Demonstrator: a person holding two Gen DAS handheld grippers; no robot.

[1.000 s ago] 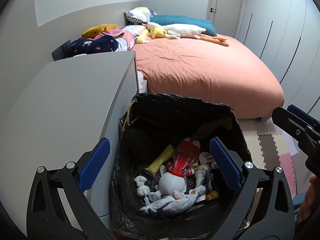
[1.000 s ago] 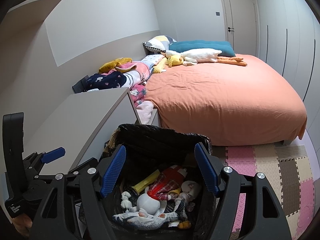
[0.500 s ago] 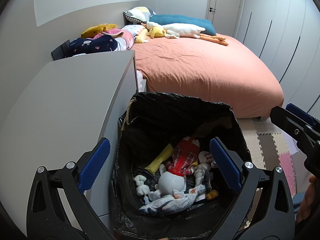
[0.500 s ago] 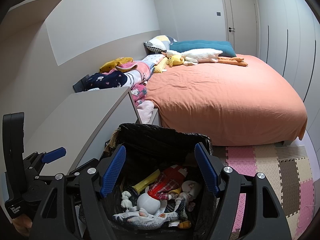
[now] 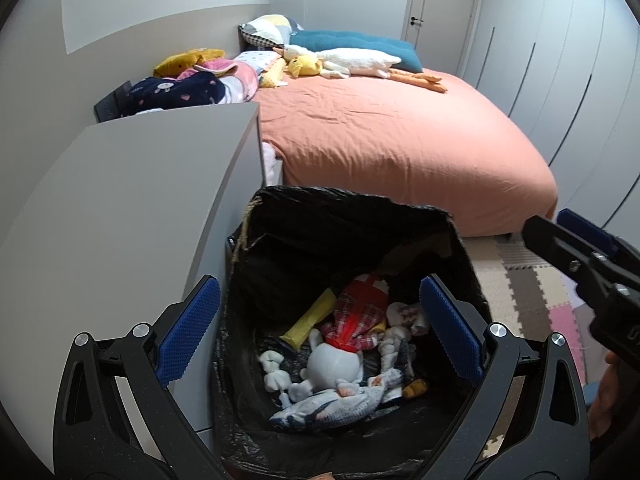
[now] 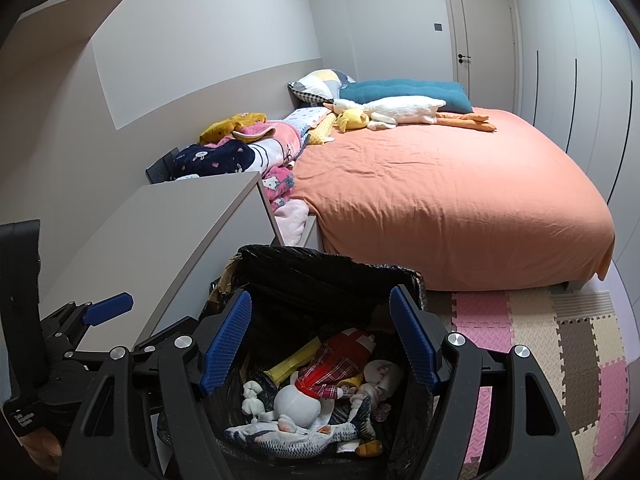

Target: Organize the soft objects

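Observation:
A bin lined with a black bag (image 5: pixel 352 216) (image 6: pixel 320 264) stands beside the bed and holds several soft toys: a grey fish (image 5: pixel 332 406) (image 6: pixel 288 438), a white doll with a red plaid scarf (image 5: pixel 336 364) (image 6: pixel 300 400) and a yellow piece (image 5: pixel 310 320) (image 6: pixel 294 362). My left gripper (image 5: pixel 320 330) hangs open above the bin, nothing between its fingers. My right gripper (image 6: pixel 320 338) is open above it too, empty. On the bed's far end lie a white goose plush (image 5: pixel 356 60) (image 6: pixel 400 110) and a yellow duck plush (image 5: pixel 306 66) (image 6: pixel 352 119).
An orange-covered bed (image 5: pixel 400 136) (image 6: pixel 452 196) fills the middle. A grey cabinet top (image 5: pixel 120 192) (image 6: pixel 160 232) sits left of the bin. Folded blankets and clothes (image 5: pixel 200 84) (image 6: pixel 248 148) pile by the wall. Foam floor mats (image 6: pixel 540 328) lie at right; wardrobe doors (image 5: pixel 560 40) behind.
Both views have shifted very slightly; the grippers stay open over the bin and the toys inside have not moved.

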